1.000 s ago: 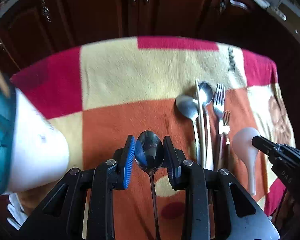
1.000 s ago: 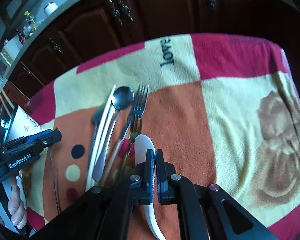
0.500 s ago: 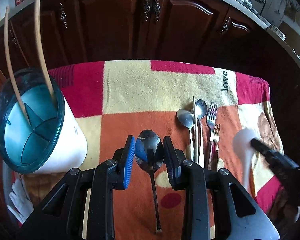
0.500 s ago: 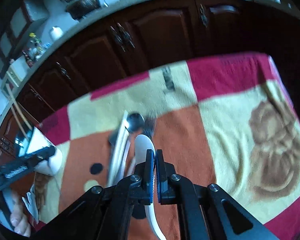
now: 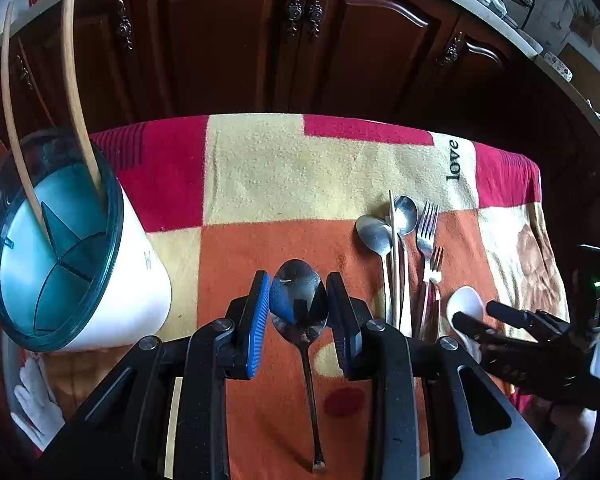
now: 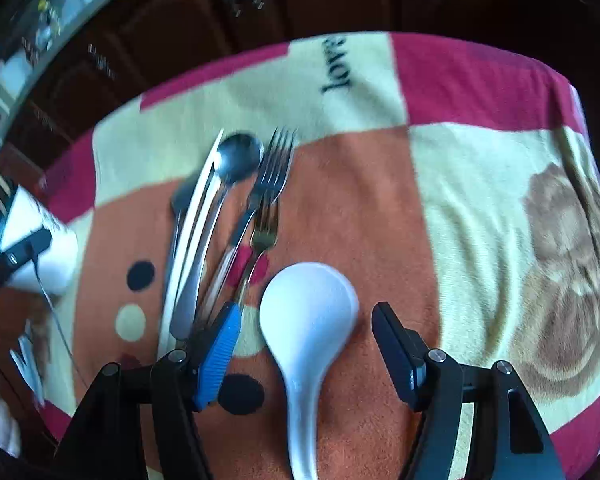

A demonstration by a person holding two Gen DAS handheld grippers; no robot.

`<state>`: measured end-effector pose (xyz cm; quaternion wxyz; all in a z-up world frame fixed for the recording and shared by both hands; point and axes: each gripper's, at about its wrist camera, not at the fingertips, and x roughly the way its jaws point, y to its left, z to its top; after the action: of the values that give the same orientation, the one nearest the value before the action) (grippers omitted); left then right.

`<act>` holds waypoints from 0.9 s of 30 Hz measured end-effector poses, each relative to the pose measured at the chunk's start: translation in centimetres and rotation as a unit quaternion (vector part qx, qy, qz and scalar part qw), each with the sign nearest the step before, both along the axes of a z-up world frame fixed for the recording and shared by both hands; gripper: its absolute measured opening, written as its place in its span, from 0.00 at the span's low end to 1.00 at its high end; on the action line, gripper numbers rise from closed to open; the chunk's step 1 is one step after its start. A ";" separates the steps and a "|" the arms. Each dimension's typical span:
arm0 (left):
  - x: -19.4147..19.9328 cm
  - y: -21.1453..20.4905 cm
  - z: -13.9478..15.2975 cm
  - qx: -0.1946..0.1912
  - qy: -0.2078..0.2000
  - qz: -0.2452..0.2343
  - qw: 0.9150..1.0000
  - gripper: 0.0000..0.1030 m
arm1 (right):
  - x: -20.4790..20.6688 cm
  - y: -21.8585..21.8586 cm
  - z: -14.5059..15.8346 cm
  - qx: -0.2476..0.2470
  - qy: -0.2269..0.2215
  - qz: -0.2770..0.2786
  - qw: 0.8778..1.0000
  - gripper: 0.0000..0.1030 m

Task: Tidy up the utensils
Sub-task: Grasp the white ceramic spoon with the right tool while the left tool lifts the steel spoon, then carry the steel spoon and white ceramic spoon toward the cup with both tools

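From my remote station, the work surface was a table draped in a fleece blanket [image 5: 292, 176] patched in red, cream and orange, with the word "love" printed on a cream patch at its far edge and a brown flower motif on its right side. Beyond the blanket stood a run of dark wooden cabinets [image 5: 260, 40] with ornate metal handles under a pale countertop.

My left gripper [image 5: 299, 312] was clamped on the bowl of a steel spoon [image 5: 300, 300], whose handle hung toward the camera above the orange patch. Left of that spoon, on the blanket's left side, stood the white utensil holder [image 5: 60, 256] with a teal rim and a divided interior; two wooden chopsticks [image 5: 74, 80] stood in it, leaning outward.

Right of the held spoon lay the remaining cutlery [image 5: 404, 256] in a tight row on the orange patch: two spoons, pale chopsticks, a large fork and a small fork. Just right of that row lay the white rice spoon [image 6: 308, 312], flat on the blanket.

My right gripper [image 6: 306, 344] had just been opening; its jaws stood apart on either side of the white rice spoon, neither pad pressing on it. This view was motion-blurred.
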<state>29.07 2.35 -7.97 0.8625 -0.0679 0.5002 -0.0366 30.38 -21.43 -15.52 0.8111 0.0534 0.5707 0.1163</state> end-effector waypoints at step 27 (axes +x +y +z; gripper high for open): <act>-2.8 2.4 3.5 -0.022 -0.036 0.029 0.999 0.27 | -3.1 0.2 9.3 -0.013 -0.157 -0.025 0.987 0.52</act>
<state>26.28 4.75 -4.50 0.8789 -0.1005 0.4656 -0.0250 27.31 -21.23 -6.25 0.8938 0.0377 0.4366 0.0954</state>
